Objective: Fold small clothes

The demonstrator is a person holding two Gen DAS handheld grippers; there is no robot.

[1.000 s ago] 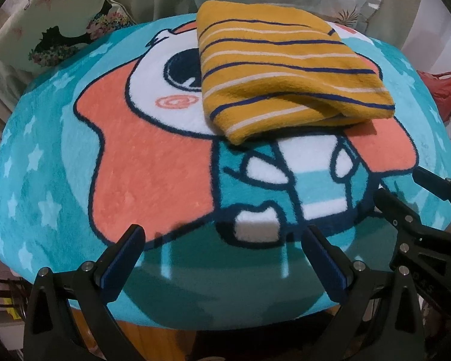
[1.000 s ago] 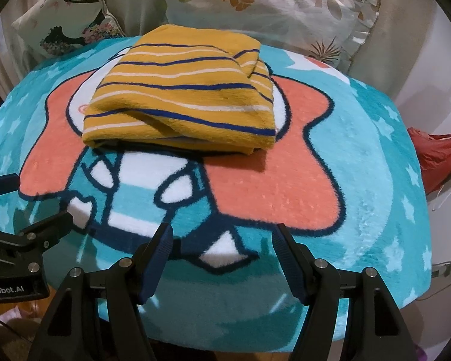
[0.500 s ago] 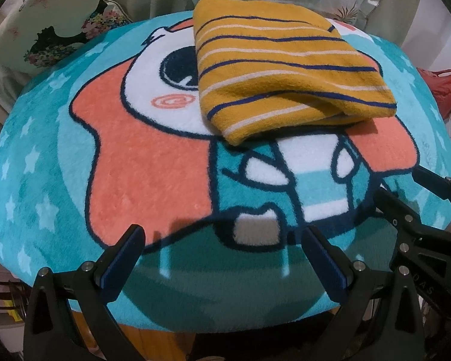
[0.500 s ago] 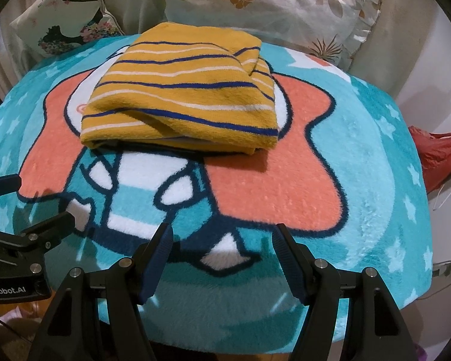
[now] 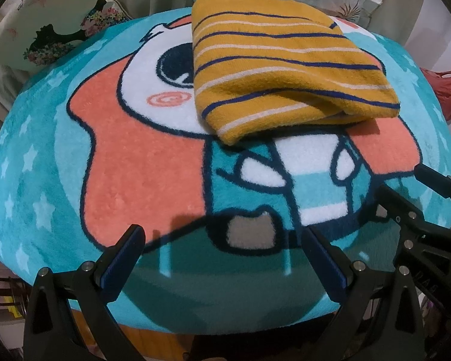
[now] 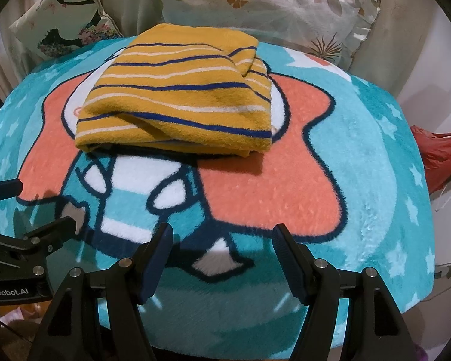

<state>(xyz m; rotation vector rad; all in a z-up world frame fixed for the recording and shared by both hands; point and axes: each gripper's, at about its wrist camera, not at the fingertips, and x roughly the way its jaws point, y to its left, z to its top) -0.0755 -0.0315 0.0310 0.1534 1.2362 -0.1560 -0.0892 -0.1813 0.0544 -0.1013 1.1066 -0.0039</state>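
A folded mustard-yellow garment (image 5: 279, 69) (image 6: 180, 99) with blue and white stripes lies on the far half of a round teal cartoon mat (image 5: 129, 162) (image 6: 360, 162). My left gripper (image 5: 222, 242) hangs open over the mat's near edge, well short of the garment, with nothing between its fingers. My right gripper (image 6: 222, 242) is open too, over the near edge to the right, and holds nothing. Each gripper shows in the other's view: the right one at the right edge (image 5: 406, 192), the left one at the left edge (image 6: 39, 207).
Patterned pillows (image 6: 270, 9) (image 5: 54, 21) lean behind the mat. A red bag (image 6: 442, 153) lies off the mat's right side. The mat's near rim drops off just under the grippers.
Both views have crept slightly closer to the mat, so the garment looks a little larger. The garment itself has not moved and both grippers stay open.
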